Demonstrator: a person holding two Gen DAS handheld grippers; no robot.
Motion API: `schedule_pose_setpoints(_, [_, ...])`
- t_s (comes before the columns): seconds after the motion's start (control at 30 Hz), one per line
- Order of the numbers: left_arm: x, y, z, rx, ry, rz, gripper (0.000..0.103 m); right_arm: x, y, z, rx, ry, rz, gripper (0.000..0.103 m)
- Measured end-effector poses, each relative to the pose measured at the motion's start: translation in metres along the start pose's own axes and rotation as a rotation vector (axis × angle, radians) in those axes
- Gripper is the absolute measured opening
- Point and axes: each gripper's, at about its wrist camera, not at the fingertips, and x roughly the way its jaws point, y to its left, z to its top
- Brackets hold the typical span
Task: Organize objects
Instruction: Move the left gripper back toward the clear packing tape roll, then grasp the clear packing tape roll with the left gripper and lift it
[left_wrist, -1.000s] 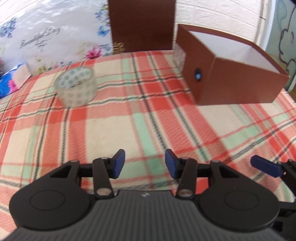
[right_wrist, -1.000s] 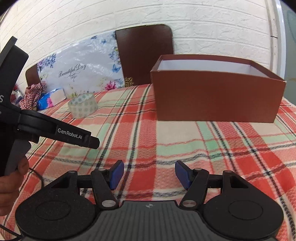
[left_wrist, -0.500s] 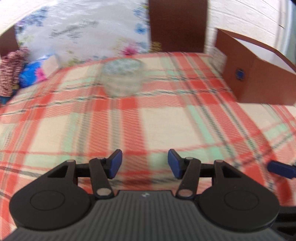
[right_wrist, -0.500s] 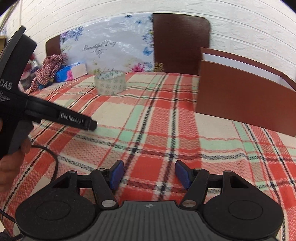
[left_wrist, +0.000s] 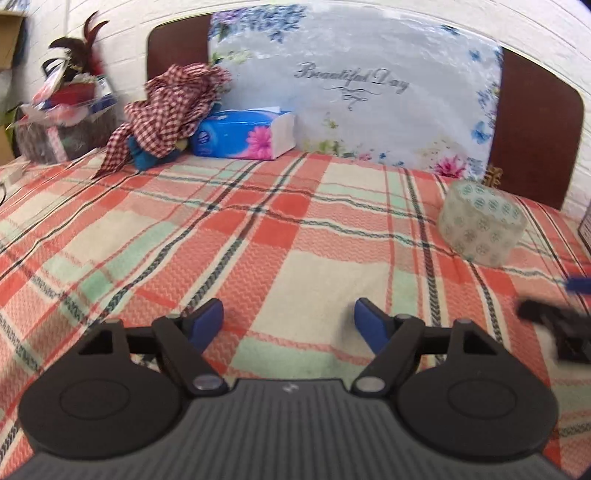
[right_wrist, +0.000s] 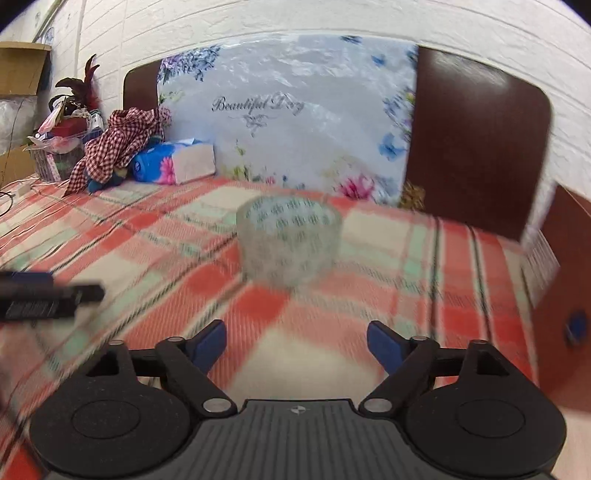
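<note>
The tape roll (right_wrist: 289, 240), clear with a small printed pattern, stands on its flat side on the plaid cloth (left_wrist: 295, 258) that covers the surface. From the right wrist view it sits straight ahead of the right tool (right_wrist: 295, 341), apart from it, with only bare cloth between; that view is blurred. From the left wrist view the roll (left_wrist: 482, 223) lies off to the right, well away from the left tool (left_wrist: 289, 321).

Both tools are opening, their blue pads spread wide, and neither has anything between its jaws.

At the far edge a floral panel (left_wrist: 354, 92) leans against a dark brown board (left_wrist: 535, 129); it reads "Beautiful Day" in script. In front of it on the left lies a blue tissue pack (left_wrist: 243, 134) with a pink flower print, and beside that a heap of red checked cloth (left_wrist: 170, 107) over something blue. Further left stands a basket of oddments (left_wrist: 62, 125) with dark feathers above it. At the right edge of the right wrist view is the side of a brown box (right_wrist: 565, 302) bearing a small blue round mark. The other tool's black tip shows blurred at the edge of each view; its lettering cannot be read.
</note>
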Motion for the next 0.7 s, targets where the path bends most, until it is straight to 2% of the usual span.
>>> schedule_pose_setpoints(0.13, [0.0, 0.003, -0.001, -0.024, -0.003, -0.02, 0.079, 0.044, 0.005, 0.027, -0.018, -0.025, -0.018, 0.09])
schedule_pose_setpoints(0.27, [0.002, 0.002, 0.0, -0.023, -0.003, -0.03, 0.08, 0.079, 0.004, 0.042, 0.009, 0.011, -0.022, 0.089])
schedule_pose_setpoints(0.33, [0.004, 0.003, 0.0, -0.022, -0.004, -0.032, 0.08, 0.088, -0.001, 0.044, 0.042, 0.038, 0.005, 0.088])
schedule_pose_setpoints(0.53, [0.005, 0.001, 0.0, -0.015, -0.001, -0.028, 0.08, 0.069, -0.002, 0.032, 0.047, 0.041, -0.01, 0.088])
schedule_pose_setpoints(0.7, [0.005, -0.001, 0.0, 0.002, 0.004, -0.019, 0.081, 0.018, -0.013, 0.001, 0.052, 0.075, 0.006, 0.088])
